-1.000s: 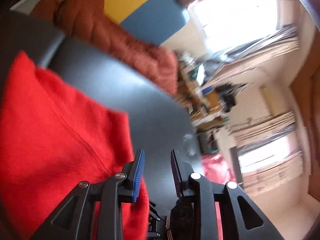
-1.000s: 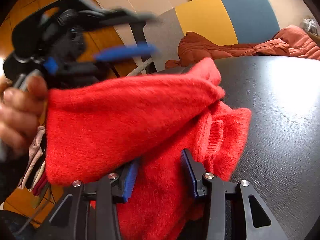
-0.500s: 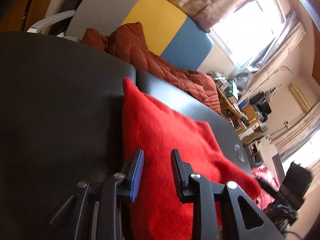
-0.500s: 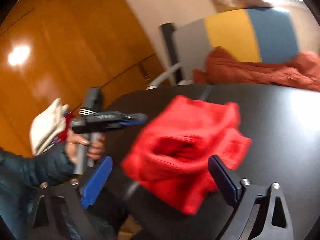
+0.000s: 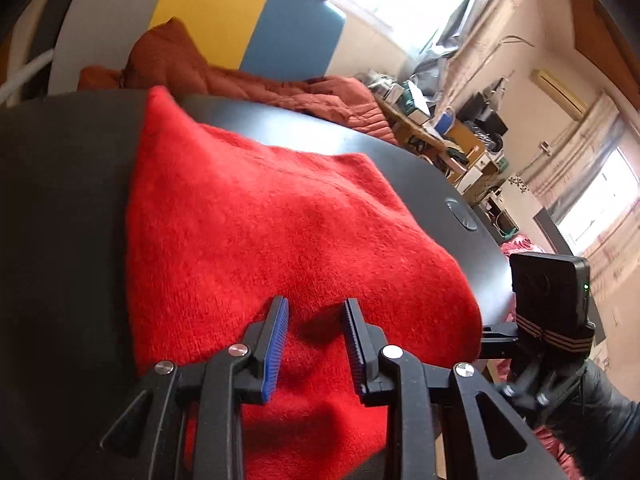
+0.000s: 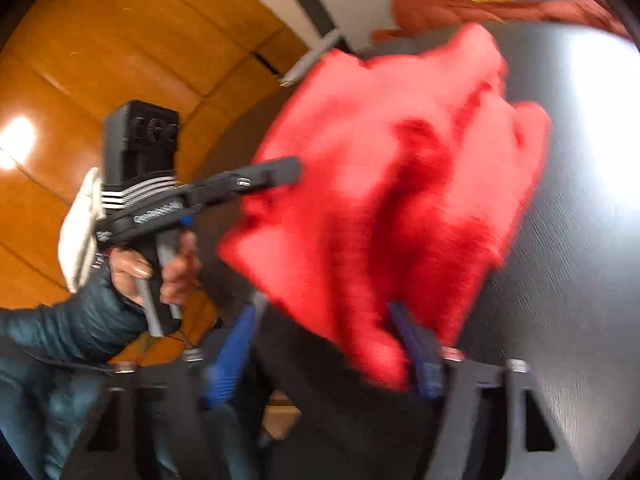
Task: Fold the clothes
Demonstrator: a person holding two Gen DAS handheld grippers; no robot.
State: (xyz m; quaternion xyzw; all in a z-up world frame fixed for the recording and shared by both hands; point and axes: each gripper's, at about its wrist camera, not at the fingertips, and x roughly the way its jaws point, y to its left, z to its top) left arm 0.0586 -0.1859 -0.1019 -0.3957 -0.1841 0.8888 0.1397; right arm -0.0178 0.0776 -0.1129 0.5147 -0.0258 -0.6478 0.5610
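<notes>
A red fuzzy sweater (image 5: 260,232) lies bunched in a folded heap on the black table (image 5: 60,208). My left gripper (image 5: 315,302) hovers low over its near edge. The jaws stand partly apart with nothing pinched between the blue pads. In the right wrist view the left gripper (image 6: 286,170) reaches over the sweater (image 6: 392,184) from the left, held by a hand (image 6: 160,268). My right gripper (image 6: 320,312) is blurred and its jaws are closing. The sweater's near corner hangs between them, beside the right-hand finger (image 6: 416,352). The left-hand pad stands clear of it.
A rust-brown quilted jacket (image 5: 240,84) lies behind the table against a grey, yellow and blue backrest (image 5: 208,12). A cluttered desk (image 5: 436,128) stands far right. Orange wood panelling (image 6: 120,60) is on the left. The right gripper's camera housing (image 5: 548,292) sits at the sweater's right edge.
The sweater went from held up between both grippers to lying on the table. The right jaws sprang wide, let it go and have narrowed. The left gripper swung down over the sweater.
</notes>
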